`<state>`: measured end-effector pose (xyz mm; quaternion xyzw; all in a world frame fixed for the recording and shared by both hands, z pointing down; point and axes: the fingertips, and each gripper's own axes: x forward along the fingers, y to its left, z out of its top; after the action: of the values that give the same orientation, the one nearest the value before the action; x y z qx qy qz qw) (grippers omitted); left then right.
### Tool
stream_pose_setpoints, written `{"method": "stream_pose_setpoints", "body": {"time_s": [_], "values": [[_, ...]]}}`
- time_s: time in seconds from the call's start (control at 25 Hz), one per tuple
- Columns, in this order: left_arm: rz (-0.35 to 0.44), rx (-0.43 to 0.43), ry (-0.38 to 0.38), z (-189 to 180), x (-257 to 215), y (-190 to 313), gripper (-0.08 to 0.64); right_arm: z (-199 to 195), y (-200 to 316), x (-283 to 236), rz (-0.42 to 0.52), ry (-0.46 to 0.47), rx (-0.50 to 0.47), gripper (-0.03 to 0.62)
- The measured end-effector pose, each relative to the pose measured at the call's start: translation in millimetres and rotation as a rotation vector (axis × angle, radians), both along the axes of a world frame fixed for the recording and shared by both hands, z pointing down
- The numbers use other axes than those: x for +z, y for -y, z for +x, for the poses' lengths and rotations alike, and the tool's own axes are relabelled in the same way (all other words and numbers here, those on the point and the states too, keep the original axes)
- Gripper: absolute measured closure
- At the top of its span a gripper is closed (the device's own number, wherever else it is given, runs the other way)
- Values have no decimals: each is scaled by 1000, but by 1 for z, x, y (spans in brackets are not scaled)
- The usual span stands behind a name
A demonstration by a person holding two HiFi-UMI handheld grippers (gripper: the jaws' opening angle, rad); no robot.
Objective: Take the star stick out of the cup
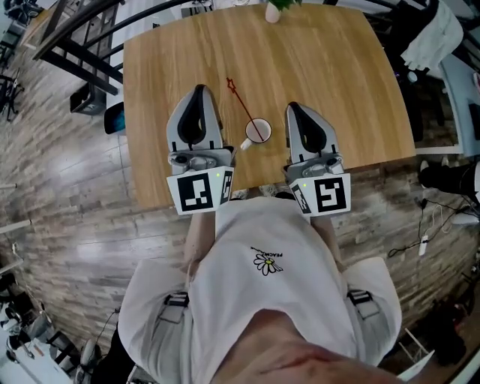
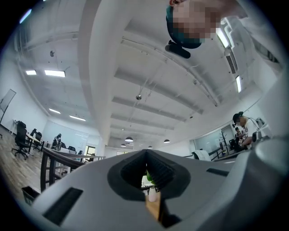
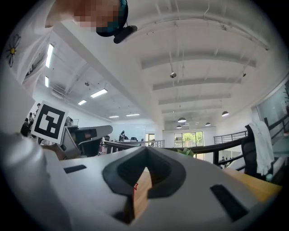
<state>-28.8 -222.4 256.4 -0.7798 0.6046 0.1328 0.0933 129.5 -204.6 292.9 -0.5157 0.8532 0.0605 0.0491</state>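
Note:
A white cup (image 1: 258,130) stands on the wooden table (image 1: 337,67) between my two grippers. A thin red star stick (image 1: 241,103) leans out of it toward the far left, its star end (image 1: 230,81) raised over the table. My left gripper (image 1: 199,90) lies on the table left of the cup, jaws shut with nothing in them. Right of the cup my right gripper (image 1: 293,107) rests the same way, shut and empty. Neither touches the cup or stick. In the right gripper view a sliver of the red star (image 3: 134,186) shows through the closed jaws.
A white vase with a green plant (image 1: 274,9) sits at the table's far edge. A dark railing (image 1: 75,37) and black items (image 1: 91,99) stand on the floor to the left. A chair with a white garment (image 1: 439,34) is at the right.

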Motion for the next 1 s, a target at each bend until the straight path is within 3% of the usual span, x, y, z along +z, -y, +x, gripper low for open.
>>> {"method": "stream_pose_setpoints", "body": {"time_s": [0.2,0.4,0.44,0.48,0.52,0.76,1.0], "values": [[-6,-46,1,-6,2,-1,545,-6,5,12,-59,-7,-71,586],[-12,-69,6,-7,2,-2,545,-32,13,23,-130,-59,-254,586],[-10,-73,9,-7,1,-3,545,-37,15,26,-152,-56,-293,489],[-10,-78,12,-8,1,-4,545,-41,18,29,-173,-52,-322,449],[-10,-84,15,-9,2,-6,545,-44,21,33,-195,-47,-342,451],[-32,-129,35,-20,10,-14,545,-60,52,87,-449,-8,-437,459],[-63,-177,35,-33,16,-19,545,-82,69,159,-672,-103,-519,466]]}}
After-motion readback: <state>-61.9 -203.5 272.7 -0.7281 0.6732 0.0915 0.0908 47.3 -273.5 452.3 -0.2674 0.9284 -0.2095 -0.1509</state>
